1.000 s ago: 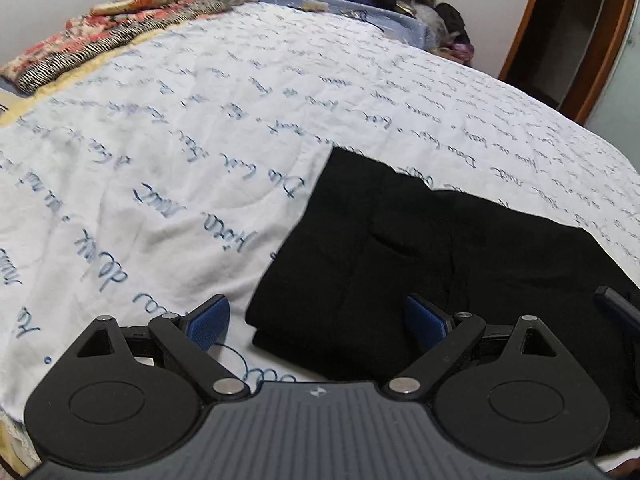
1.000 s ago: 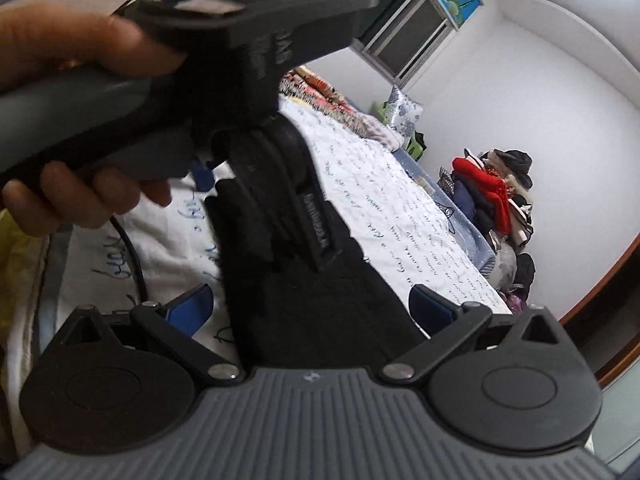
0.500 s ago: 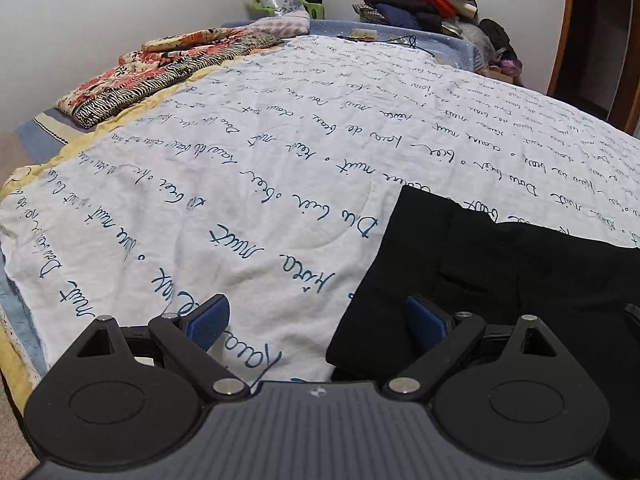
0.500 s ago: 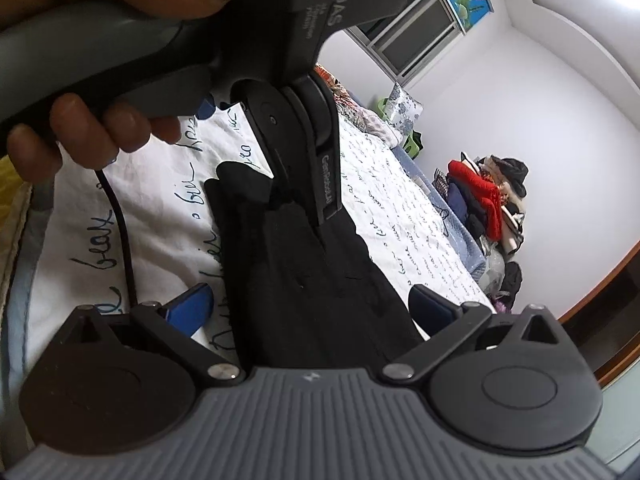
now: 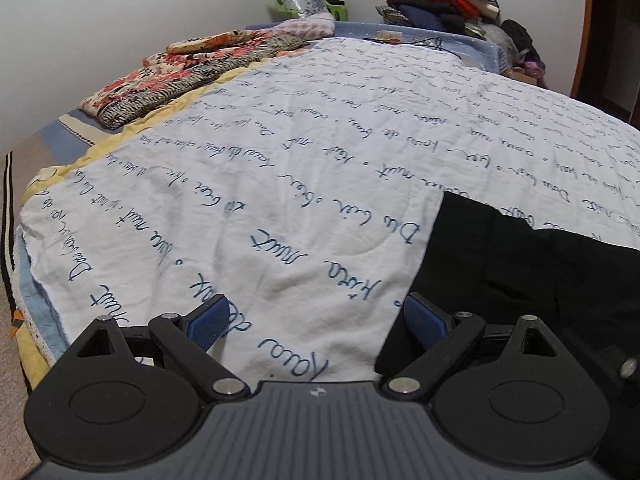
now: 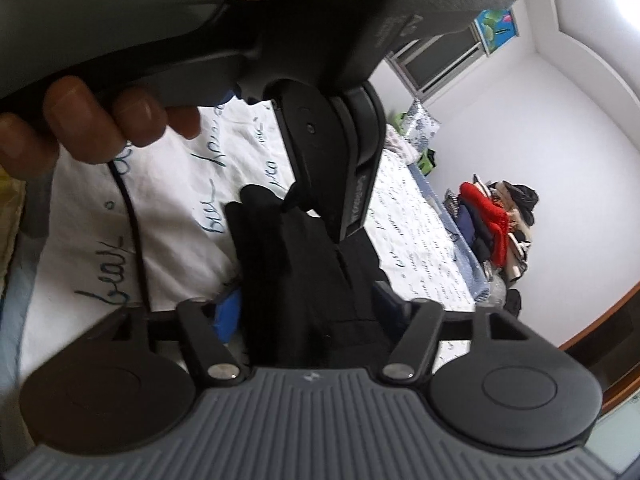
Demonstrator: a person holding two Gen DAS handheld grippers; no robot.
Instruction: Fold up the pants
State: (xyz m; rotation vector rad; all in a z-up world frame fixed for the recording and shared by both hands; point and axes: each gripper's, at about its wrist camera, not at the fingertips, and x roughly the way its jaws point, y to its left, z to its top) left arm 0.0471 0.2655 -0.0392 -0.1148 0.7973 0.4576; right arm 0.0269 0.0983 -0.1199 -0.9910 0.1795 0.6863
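My left tool [image 5: 314, 320] is spread wide over the white script-printed bedspread [image 5: 280, 184], holding nothing. The folded black fabric pants [image 5: 520, 272] lie lower right. My right tool [image 6: 308, 308] straddles the pants [image 6: 296, 280], apparently about to clamp and fold again.

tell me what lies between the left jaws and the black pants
Nothing but bare bedspread, as the left wrist view shows. The open left gripper hovers over the white lettered cloth, and the folded pants lie just beside its right finger.
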